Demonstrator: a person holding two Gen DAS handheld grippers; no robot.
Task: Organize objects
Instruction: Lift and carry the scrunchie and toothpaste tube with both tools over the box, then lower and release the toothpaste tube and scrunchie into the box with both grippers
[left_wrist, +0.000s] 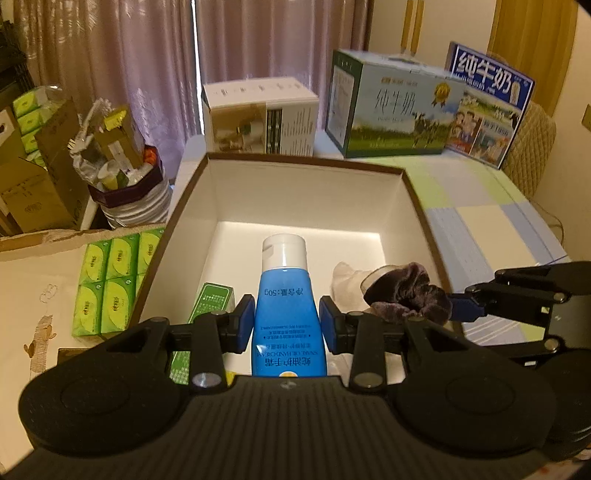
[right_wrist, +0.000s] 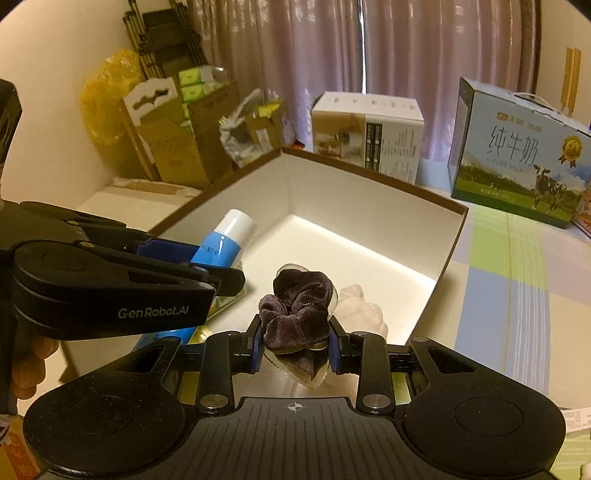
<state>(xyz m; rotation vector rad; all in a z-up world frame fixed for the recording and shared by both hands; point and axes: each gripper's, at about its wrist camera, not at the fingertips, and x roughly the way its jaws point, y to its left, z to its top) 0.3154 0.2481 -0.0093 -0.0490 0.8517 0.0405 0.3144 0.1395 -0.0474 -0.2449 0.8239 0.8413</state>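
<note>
My left gripper (left_wrist: 287, 325) is shut on a blue hand-cream tube (left_wrist: 286, 295) with a white cap and holds it over the open white box (left_wrist: 295, 192) with a brown rim. My right gripper (right_wrist: 295, 343) is shut on a dark purple velvet scrunchie (right_wrist: 297, 306) over the box's (right_wrist: 369, 206) near right part. The scrunchie (left_wrist: 406, 291) and right gripper (left_wrist: 467, 304) also show at the right of the left wrist view. The tube (right_wrist: 225, 240) and left gripper (right_wrist: 207, 266) show at the left of the right wrist view. A green carton (left_wrist: 210, 299) and a pale crumpled item (right_wrist: 364, 306) lie inside the box.
Green tissue packs (left_wrist: 110, 280) lie left of the box. A white carton (left_wrist: 258, 118) and milk cartons (left_wrist: 391, 107) stand behind it on the checked tablecloth (left_wrist: 480, 206). Cardboard boxes and a full bin (left_wrist: 125, 173) crowd the far left.
</note>
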